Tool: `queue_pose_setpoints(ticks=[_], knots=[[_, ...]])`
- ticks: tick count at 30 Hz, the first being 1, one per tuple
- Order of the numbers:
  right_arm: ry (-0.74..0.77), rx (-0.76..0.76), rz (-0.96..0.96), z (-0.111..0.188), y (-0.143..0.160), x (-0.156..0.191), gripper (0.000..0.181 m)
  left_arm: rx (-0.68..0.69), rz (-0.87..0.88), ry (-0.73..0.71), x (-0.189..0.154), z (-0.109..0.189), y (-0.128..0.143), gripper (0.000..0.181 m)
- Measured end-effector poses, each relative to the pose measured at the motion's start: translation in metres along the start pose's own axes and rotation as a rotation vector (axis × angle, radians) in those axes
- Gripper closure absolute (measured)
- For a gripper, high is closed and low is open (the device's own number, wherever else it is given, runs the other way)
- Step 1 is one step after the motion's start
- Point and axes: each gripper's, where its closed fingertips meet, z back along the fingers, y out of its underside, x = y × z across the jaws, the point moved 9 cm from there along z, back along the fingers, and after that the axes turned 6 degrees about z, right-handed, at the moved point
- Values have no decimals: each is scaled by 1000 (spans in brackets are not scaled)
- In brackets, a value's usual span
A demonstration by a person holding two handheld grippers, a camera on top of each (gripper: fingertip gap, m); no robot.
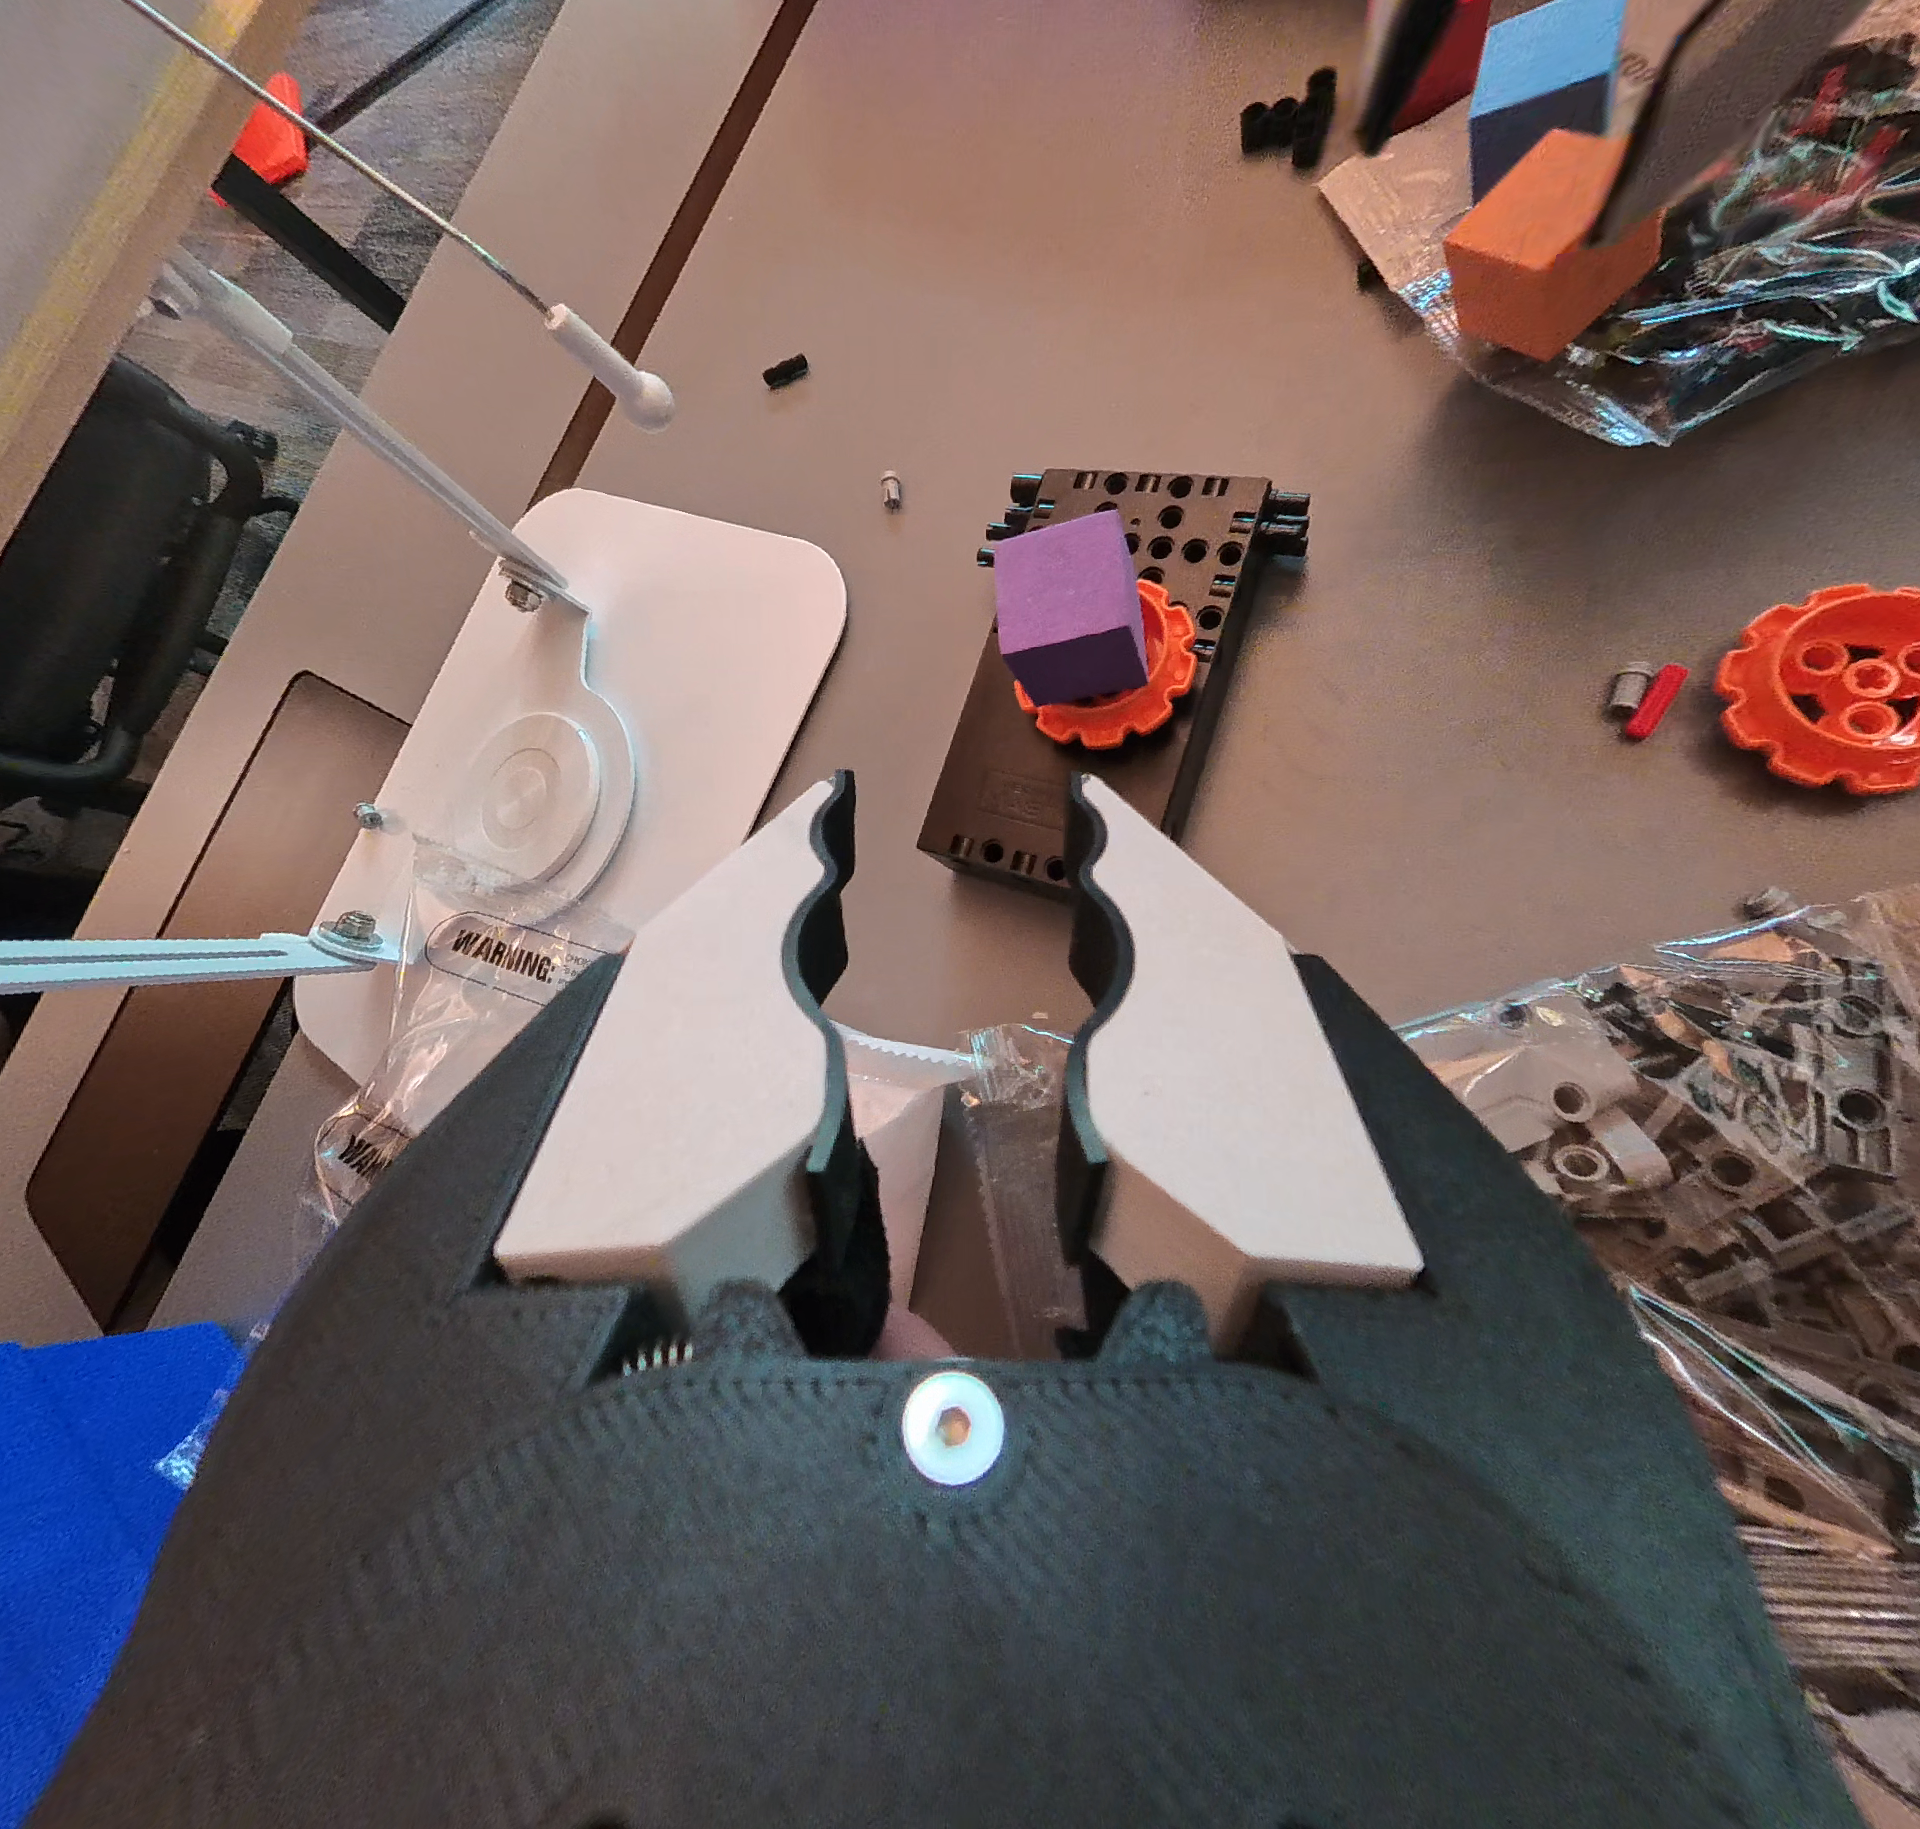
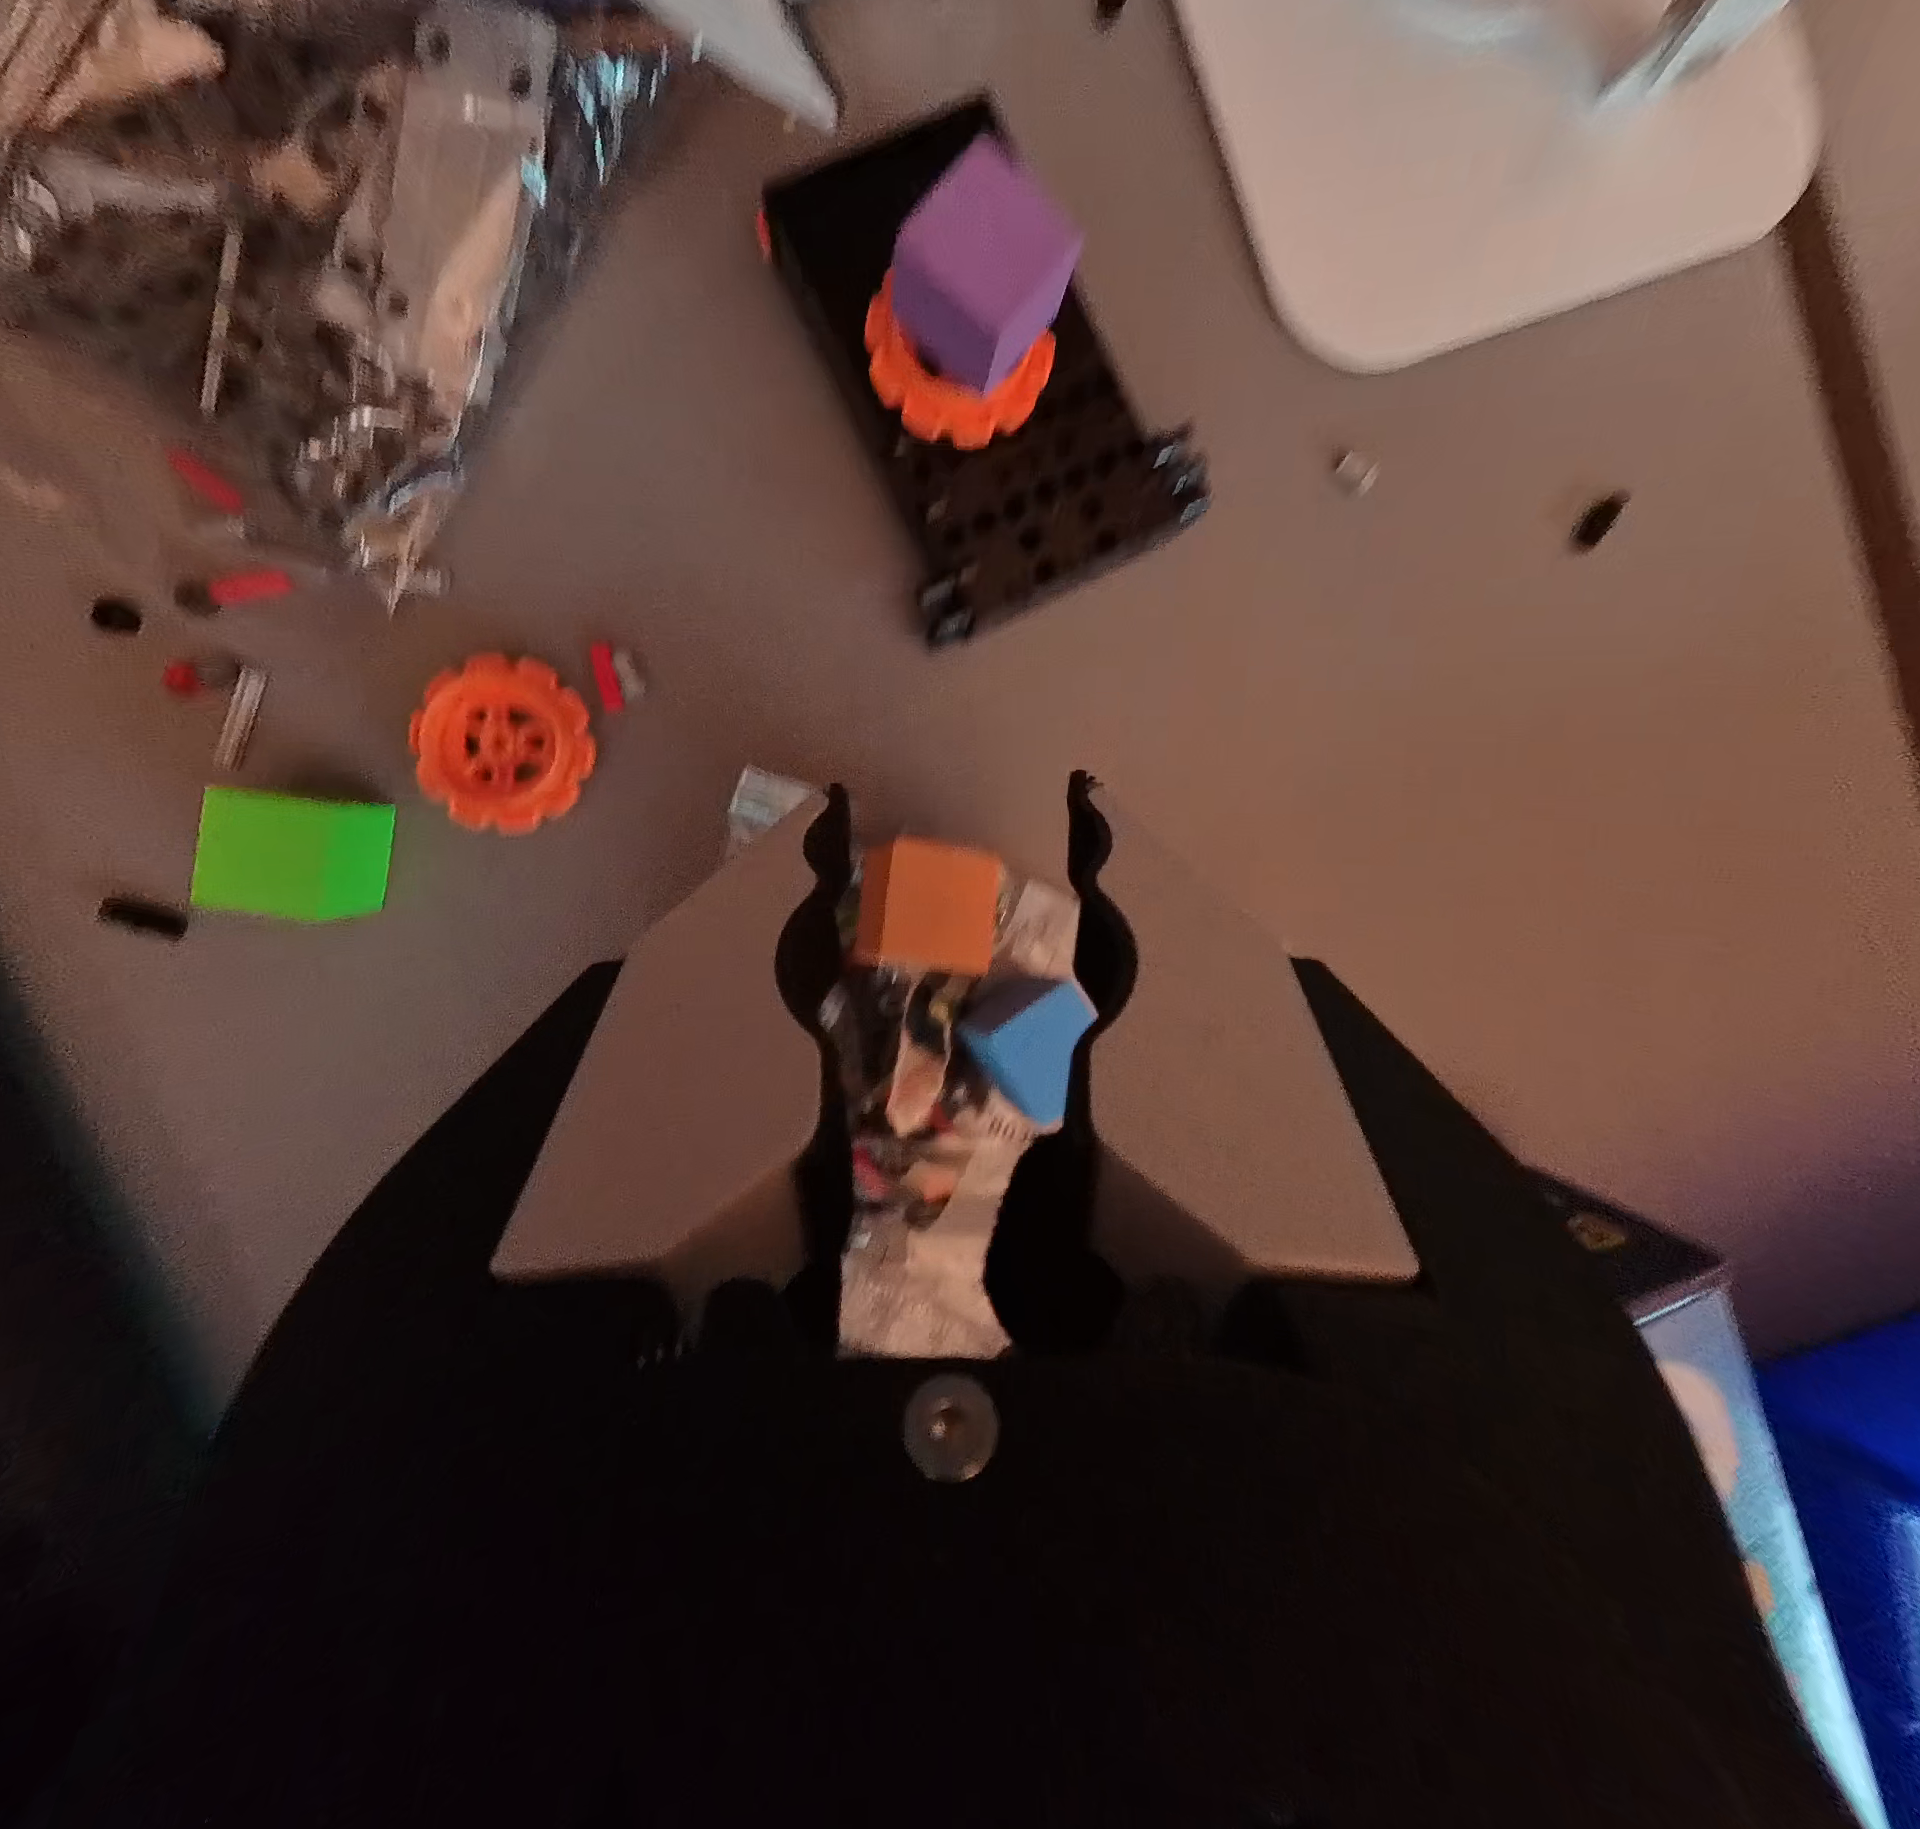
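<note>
My left gripper (image 1: 961, 803) is open and empty, a little above the brown table. Just ahead of it a purple cube (image 1: 1070, 605) sits on an orange gear (image 1: 1101, 719) on a black perforated plate (image 1: 1195, 574). My right gripper (image 2: 956, 792) is open, with an orange cube (image 2: 925, 906) and a blue cube (image 2: 1029, 1052) showing in the gap between its fingers. Both cubes lie on a clear bag of parts. The right wrist view is blurred. The purple cube (image 2: 977, 262) lies farther ahead of the right gripper. In the left wrist view the right gripper's finger (image 1: 1704, 65) stands over the orange cube (image 1: 1538, 262).
A white stand base (image 1: 644, 699) with thin arms lies to the left. Clear bags of grey parts (image 1: 1714, 1156) and dark parts (image 1: 1787, 252) lie to the right. A loose orange gear (image 1: 1839, 699), a green block (image 2: 291, 854) and small pins are scattered about. Blue cloth (image 1: 83, 1519) lies at the near left. The left gripper's tips are roughly 15 centimetres from the right gripper's.
</note>
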Motion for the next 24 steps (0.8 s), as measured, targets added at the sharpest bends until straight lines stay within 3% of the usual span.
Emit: queue_pose_setpoints(ticks=[3,6,8,16,24], knots=[[-50,59,-36,-3,22,4,139,9,-7,4,-2,-2,0,143],[-98,95,-58,-11,33,5,155,16,-14,11,-4,-4,0,143],[-94,78,-61,-11,31,4,156,14,-15,13,-5,-3,0,143],[23,-217,9,4,-44,-11,156,18,-14,33,-6,-6,2,143],[23,-150,67,-27,-75,-16,156,15,-19,42,-6,-6,3,144]])
